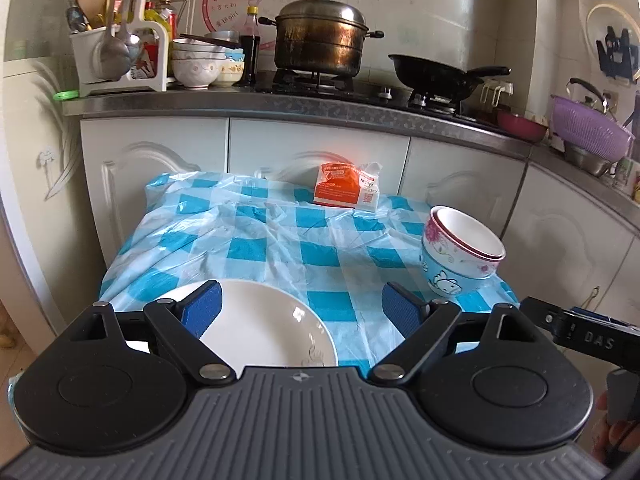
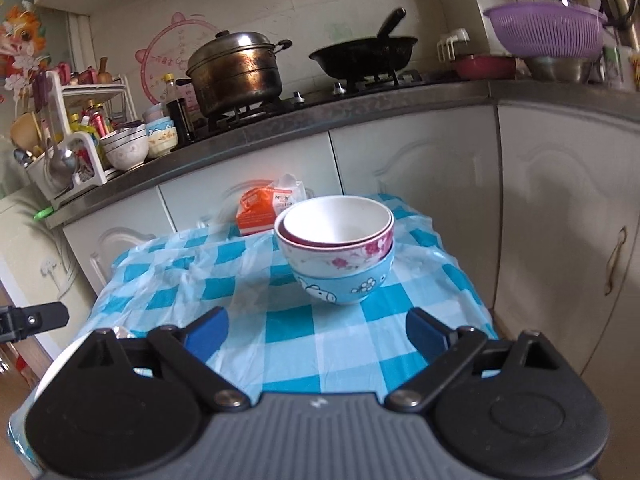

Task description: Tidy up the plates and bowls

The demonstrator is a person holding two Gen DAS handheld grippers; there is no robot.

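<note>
I see a small table under a blue-checked cloth [image 1: 280, 248], pushed against white kitchen cabinets. My left gripper [image 1: 302, 308] stands wide open, empty, above a white plate [image 1: 260, 320] at the near edge. My right gripper [image 2: 316, 330] is open too, holding nothing, with the nested bowls [image 2: 340, 248] just ahead. An orange packet [image 1: 346, 190] stands at the far edge.

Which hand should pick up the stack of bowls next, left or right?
Right. The right gripper is open and faces the stacked bowls almost straight ahead, nothing between. The left gripper is open over the white plate, with the bowls off to its right.
</note>
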